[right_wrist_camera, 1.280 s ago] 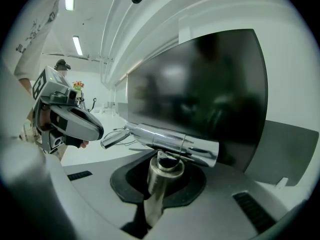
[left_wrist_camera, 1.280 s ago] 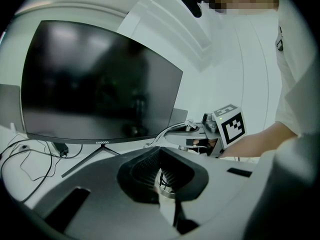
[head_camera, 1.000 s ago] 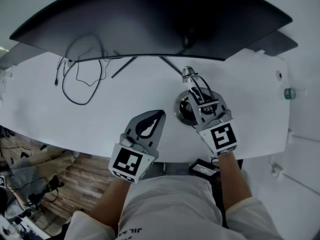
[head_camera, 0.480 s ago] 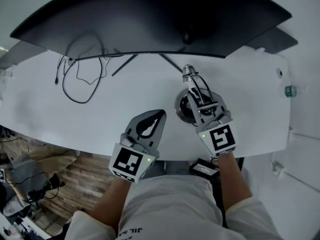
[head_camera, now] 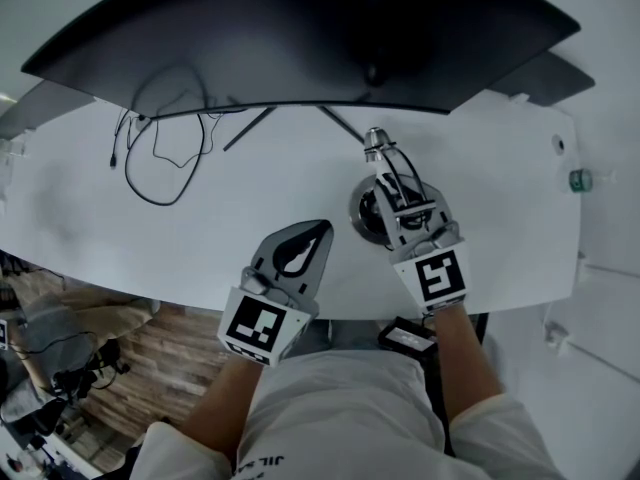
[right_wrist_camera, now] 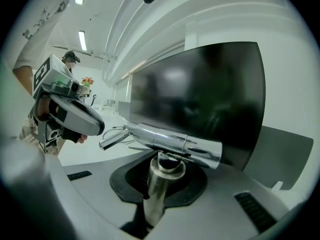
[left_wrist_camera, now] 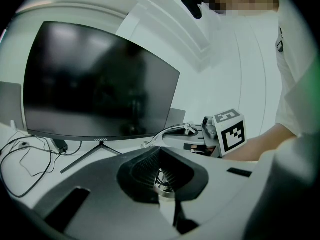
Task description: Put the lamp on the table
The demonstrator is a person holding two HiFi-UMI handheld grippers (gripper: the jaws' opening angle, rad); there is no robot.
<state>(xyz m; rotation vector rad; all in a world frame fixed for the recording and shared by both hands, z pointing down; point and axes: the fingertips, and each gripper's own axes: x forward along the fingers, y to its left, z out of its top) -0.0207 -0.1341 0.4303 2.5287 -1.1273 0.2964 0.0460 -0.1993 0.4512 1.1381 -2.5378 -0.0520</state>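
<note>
A chrome desk lamp (right_wrist_camera: pixel 172 143) stands on the white counter (head_camera: pixel 250 198), right of centre, before a curved black monitor (head_camera: pixel 300 38). The right hand-held gripper (head_camera: pixel 393 194) clamps its post. The left hand-held gripper (head_camera: pixel 322 230) is clenched, empty.

Shiny silver lamp (right_wrist_camera: pixel 172 143), white table (head_camera: pixel 270 183), black monitor (head_camera: pixel 300 38); brown wood-plank floor (head_camera: pixel 140 368), white shirt (head_camera: pixel 340 408)

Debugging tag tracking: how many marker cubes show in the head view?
2. One white cube with black square markers sits on the left claw, near the white table's front edge; the other on the right claw, shut on the chrome lamp's stem. None seems hidden.
</note>
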